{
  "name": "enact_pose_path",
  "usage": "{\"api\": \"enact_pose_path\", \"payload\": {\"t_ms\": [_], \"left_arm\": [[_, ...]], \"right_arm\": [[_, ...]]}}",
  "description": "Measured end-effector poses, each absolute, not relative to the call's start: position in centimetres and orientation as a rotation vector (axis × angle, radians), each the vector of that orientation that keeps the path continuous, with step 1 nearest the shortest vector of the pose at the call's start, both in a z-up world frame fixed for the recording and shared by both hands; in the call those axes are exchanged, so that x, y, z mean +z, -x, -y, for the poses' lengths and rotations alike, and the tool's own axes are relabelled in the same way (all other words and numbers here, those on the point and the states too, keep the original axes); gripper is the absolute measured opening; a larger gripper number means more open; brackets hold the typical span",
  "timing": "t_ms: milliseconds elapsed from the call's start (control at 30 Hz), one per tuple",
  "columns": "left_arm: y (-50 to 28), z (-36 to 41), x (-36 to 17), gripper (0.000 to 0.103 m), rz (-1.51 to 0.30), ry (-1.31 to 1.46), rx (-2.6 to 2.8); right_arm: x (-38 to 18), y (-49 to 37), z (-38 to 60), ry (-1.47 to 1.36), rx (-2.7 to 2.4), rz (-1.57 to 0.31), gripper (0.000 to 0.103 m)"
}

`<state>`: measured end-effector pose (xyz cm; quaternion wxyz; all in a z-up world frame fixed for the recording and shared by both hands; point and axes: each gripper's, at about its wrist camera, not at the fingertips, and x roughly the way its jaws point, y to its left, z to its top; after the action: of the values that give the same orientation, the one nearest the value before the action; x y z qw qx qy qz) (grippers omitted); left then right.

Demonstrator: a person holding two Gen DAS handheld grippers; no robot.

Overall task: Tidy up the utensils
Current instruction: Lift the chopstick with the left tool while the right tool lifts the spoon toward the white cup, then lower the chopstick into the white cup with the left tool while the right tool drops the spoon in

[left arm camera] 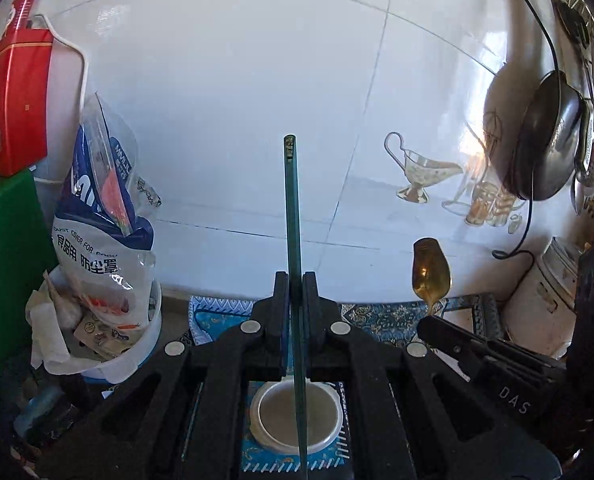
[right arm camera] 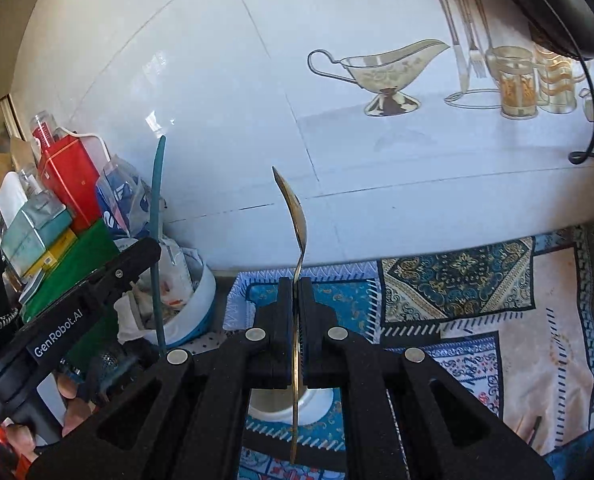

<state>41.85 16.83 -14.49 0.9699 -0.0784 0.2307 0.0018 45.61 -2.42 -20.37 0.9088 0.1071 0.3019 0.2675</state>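
My left gripper is shut on a thin green chopstick and holds it upright; its lower end hangs over a white round cup on the patterned mat. My right gripper is shut on a gold spoon, bowl up, handle pointing down over the same white cup. The spoon also shows in the left wrist view, to the right of my left gripper. The chopstick shows in the right wrist view at the left, held by the left gripper.
A blue patterned mat covers the counter below a white tiled wall. At the left stand a white bucket with a plastic bag, a red tin and a green box. A dark pan and utensils hang at right.
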Motion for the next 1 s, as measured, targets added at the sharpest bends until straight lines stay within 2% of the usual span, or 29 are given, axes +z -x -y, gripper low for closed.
{"api": "enact_pose_path", "payload": {"t_ms": [500, 1000], "left_arm": [[-46.5, -18.3, -19.4, 0.004, -0.401, 0.175, 0.034], [-45.8, -17.5, -23.7, 0.004, -0.506, 0.135, -0.001]], "right_arm": [[-23.9, -49.8, -2.2, -0.232, 0.530, -0.571, 0.003], [-26.1, -48.0, -2.4, -0.169, 0.564, -0.665, 0.003]]}}
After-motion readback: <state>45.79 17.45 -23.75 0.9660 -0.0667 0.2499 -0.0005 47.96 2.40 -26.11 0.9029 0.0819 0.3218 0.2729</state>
